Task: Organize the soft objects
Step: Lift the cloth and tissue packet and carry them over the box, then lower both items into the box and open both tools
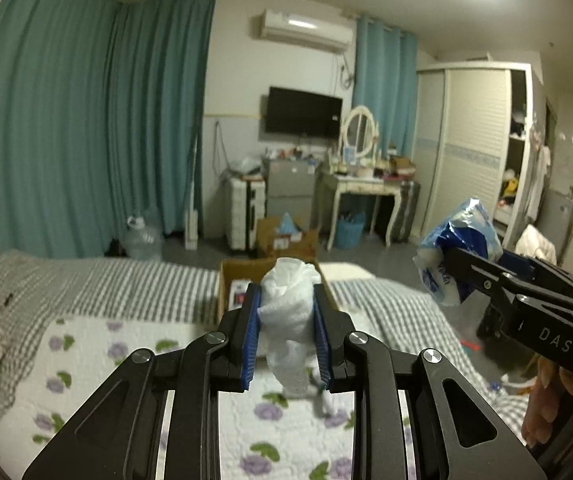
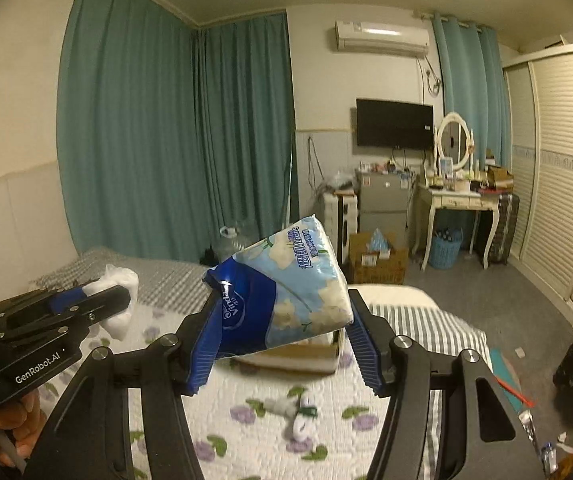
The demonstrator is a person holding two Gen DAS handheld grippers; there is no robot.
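Right now both grippers hang in the air above the bed (image 1: 98, 344) with its flowered quilt. Clamped in the left gripper (image 1: 286, 332) is a crumpled white plastic wrap (image 1: 288, 312), held upright between the blue pads. Pinched at its two ends by the right gripper (image 2: 282, 340) is a blue tissue pack (image 2: 286, 292), tilted. Just beyond them, a cardboard box (image 1: 226, 276) sits on the bed.

white foam wad (image 1: 286, 312), tissue pack (image 2: 286, 284) (both aloft)
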